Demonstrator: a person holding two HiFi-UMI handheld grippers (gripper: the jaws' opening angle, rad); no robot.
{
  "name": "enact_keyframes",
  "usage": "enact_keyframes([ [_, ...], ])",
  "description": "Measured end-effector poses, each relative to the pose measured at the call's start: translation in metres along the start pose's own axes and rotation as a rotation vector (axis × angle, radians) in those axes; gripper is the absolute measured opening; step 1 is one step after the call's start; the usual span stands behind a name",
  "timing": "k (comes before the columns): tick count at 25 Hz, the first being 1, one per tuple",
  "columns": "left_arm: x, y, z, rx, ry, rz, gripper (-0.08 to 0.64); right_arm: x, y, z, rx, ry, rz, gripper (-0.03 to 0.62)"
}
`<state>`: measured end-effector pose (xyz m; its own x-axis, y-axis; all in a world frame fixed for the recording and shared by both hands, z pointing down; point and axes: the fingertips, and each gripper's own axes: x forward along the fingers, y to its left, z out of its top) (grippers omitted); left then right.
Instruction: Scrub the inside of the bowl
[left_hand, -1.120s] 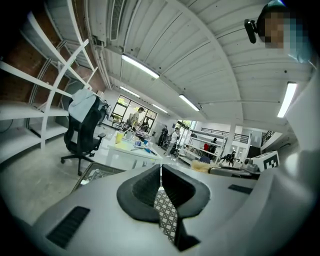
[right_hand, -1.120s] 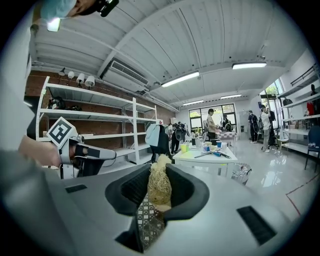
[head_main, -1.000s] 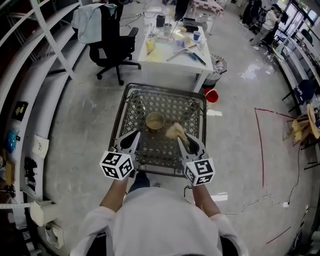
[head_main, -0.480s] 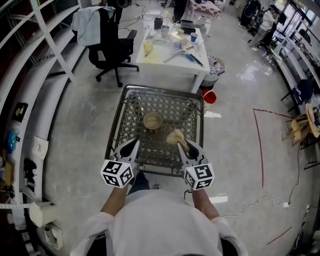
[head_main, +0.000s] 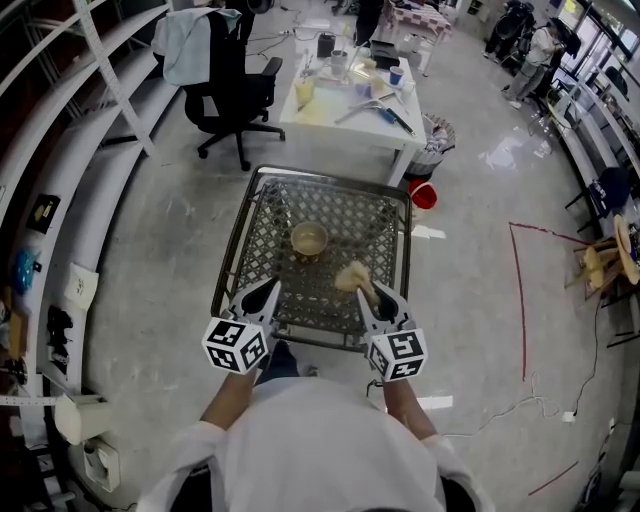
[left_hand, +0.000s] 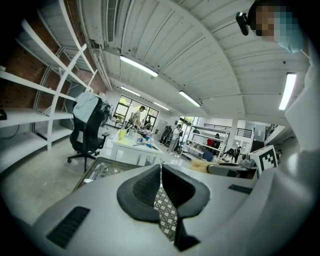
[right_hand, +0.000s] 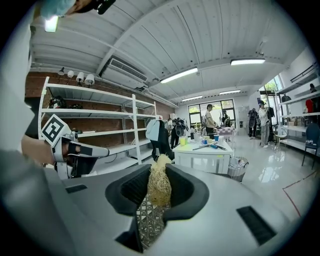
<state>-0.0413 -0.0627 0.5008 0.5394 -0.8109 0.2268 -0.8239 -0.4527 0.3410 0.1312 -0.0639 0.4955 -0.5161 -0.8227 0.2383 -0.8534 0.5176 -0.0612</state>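
The right tool (right_hand: 159, 171) was clenched on a straw-coloured fibrous scrubber (right_hand: 159, 187), whose tuft poked out past its tips. The left tool (left_hand: 161, 172) was pressed together with nothing in it. In the head view, the small tan round bowl (head_main: 310, 240) stood mouth-up on the metal mesh surface (head_main: 352, 212), apart from both tools, up and left of the scrubber. The right tool looked slightly nearer, so its scrubber probably needed to move up-left and dip in.

The bowl (head_main: 309, 240) is too small to read its inside. The right gripper (head_main: 366, 290) hides the near end of the scrubber (head_main: 351, 276); clutter on the white table (head_main: 340, 125) is too small to name.
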Motion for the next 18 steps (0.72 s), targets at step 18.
enact_keyframes([
  [18, -0.0058, 0.0016, -0.0016, -0.042, -0.013, -0.001, 0.040, -0.0062, 0.0025, 0.0022, -0.007, -0.011, -0.009, 0.100],
])
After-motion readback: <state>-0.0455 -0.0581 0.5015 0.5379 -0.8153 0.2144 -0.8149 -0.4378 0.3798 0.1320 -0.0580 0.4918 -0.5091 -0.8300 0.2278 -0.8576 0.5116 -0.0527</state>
